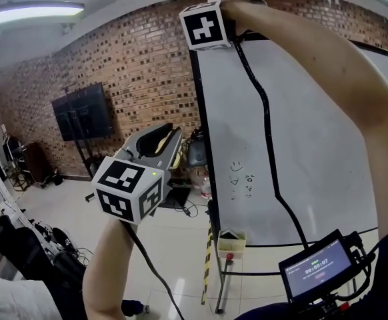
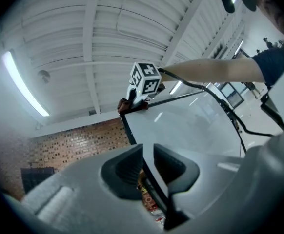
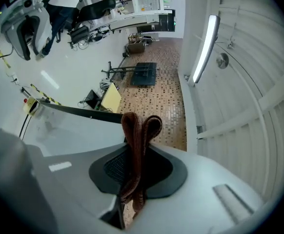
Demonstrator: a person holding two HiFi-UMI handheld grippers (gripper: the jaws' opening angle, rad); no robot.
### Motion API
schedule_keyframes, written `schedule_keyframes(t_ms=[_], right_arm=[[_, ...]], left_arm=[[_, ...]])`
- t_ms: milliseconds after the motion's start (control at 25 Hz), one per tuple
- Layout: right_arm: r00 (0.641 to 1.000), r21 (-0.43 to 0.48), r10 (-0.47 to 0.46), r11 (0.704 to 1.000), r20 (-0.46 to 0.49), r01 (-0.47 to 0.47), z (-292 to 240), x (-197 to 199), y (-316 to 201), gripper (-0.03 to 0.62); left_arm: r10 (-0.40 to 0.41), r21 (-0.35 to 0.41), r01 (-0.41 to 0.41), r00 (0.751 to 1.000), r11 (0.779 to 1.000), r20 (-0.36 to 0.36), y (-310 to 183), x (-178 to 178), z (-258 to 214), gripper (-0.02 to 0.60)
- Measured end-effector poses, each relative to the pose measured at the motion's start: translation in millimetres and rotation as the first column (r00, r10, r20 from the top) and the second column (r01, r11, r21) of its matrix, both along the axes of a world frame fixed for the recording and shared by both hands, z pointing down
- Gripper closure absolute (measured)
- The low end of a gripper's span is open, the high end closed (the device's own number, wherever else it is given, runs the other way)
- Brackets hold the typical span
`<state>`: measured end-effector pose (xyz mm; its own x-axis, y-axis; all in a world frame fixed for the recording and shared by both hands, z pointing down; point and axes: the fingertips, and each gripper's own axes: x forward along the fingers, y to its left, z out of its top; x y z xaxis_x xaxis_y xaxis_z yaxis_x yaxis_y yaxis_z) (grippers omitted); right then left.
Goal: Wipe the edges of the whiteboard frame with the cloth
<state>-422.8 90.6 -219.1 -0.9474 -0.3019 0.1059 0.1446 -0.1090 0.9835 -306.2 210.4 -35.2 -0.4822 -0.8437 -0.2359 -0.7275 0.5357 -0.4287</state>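
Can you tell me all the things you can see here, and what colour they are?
whiteboard: one, white with a black frame, right side of the head view
cloth: one, reddish-brown, at the board's top corner
cable: one, black, hanging across the board
box: one, pale yellow, by the board's bottom corner
screen: one, black, on a stand by the brick wall
small monitor: one, black, bottom right
left gripper: one, grey, jaws apart around the frame's edge
right gripper: one, grey, pinching the cloth
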Motion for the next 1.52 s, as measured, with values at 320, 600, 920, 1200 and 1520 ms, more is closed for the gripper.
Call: schedule_keyframes(t_ms=[320, 600, 920, 1200, 1520], right_arm=[[0.994, -0.124, -0.085, 0.989, -0.064, 0.077, 1.1, -3.0, -30.1, 0.536], [0.990, -0.240, -0.090, 0.969, -0.113, 0.061, -28.5, 58.3, -62.6, 0.537], [0.988, -0.269, -0.085, 0.962, -0.129, 0.048, 5.3, 118.7, -131.5, 0.537], [0.992, -0.266, -0.042, 0.964, -0.116, 0.010, 7.9, 122.2, -164.7, 0.537], [0.995, -0.305, -0.043, 0.952, -0.087, 0.015, 7.8, 127.3, -184.8, 0.537]], left_arm=[[0.063, -0.012, -0.064, 0.997, 0.998, -0.041, -26.2, -30.7, 11.2, 0.513], [0.114, -0.033, -0.117, 0.991, 0.993, -0.067, -60.9, 10.0, -14.2, 0.514], [0.150, -0.038, -0.151, 0.988, 0.988, -0.030, -129.8, 52.3, 7.1, 0.514], [0.180, -0.060, -0.182, 0.983, 0.981, -0.031, -150.3, 55.2, 11.1, 0.514], [0.225, -0.081, -0.227, 0.974, 0.971, -0.033, -166.8, 60.0, 5.4, 0.518]])
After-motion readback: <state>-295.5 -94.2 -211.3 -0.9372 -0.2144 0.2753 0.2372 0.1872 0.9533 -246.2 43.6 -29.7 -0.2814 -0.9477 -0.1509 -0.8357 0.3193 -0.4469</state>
